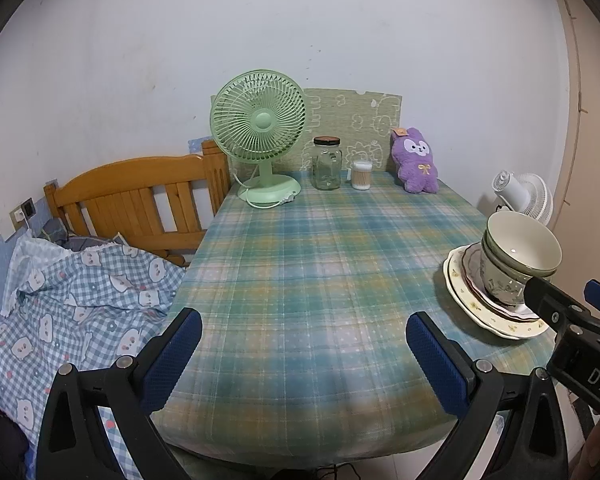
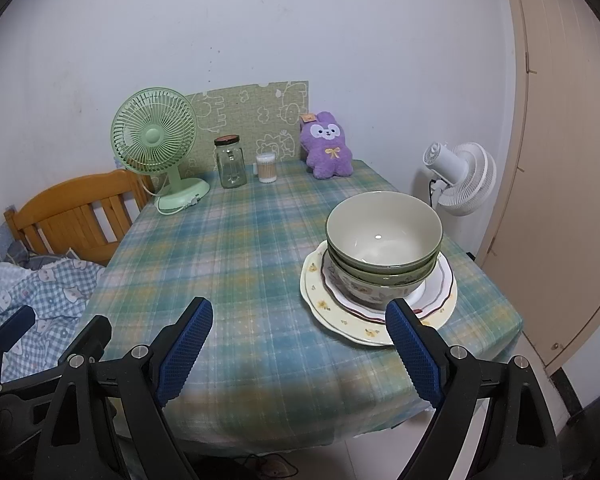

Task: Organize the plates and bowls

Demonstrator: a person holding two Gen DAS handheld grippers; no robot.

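A stack of bowls (image 2: 384, 240), green ones nested in a floral one, stands on stacked plates (image 2: 320, 300) at the table's right front. It also shows in the left wrist view, bowls (image 1: 520, 256) on plates (image 1: 460, 284). My right gripper (image 2: 300, 344) is open and empty, just in front and left of the stack; its right finger overlaps the plates' near rim. My left gripper (image 1: 304, 348) is open and empty over the table's front middle. The right gripper shows in the left wrist view (image 1: 568, 300), and the left gripper in the right wrist view (image 2: 40, 332).
On the plaid tablecloth (image 2: 240, 240) at the back stand a green fan (image 2: 156, 140), a glass jar (image 2: 230, 162), a cotton-swab tub (image 2: 266, 168) and a purple plush (image 2: 328, 146). A wooden bed with checked bedding (image 1: 80, 300) lies left. A white fan (image 2: 460, 176) and a door are right.
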